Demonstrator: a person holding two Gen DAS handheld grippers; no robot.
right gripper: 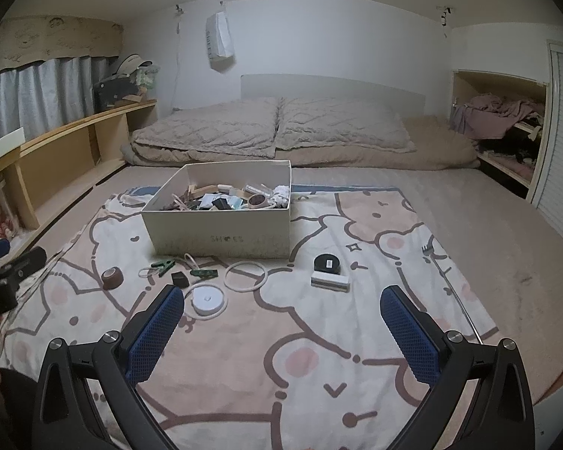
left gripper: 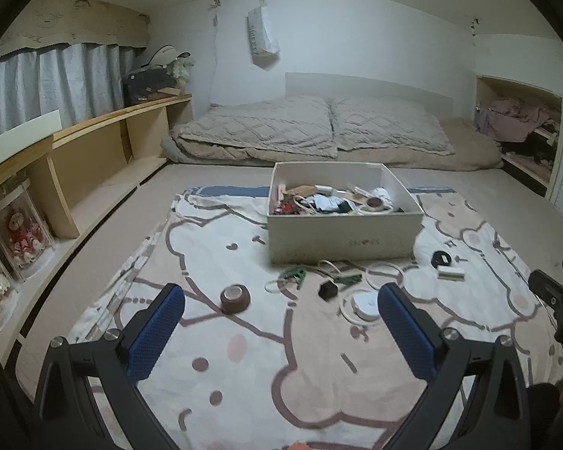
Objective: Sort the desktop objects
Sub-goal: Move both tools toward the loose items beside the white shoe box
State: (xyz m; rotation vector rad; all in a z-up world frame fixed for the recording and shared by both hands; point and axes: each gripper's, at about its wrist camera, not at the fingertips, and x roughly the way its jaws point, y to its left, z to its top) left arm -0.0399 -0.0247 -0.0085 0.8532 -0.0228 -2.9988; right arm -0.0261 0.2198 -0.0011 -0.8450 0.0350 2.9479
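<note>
Fork (right view only), tongs agape

This was a bedroom in a home. Two quilted pillows lay against a white headboard at the centre of the frame, on a wide bed covered with a cartoon-bear blanket. Grey curtains hung at upper left above a low wooden shelf holding bags and a hat. A wall niche at right was stuffed with crumpled clothes.
</note>
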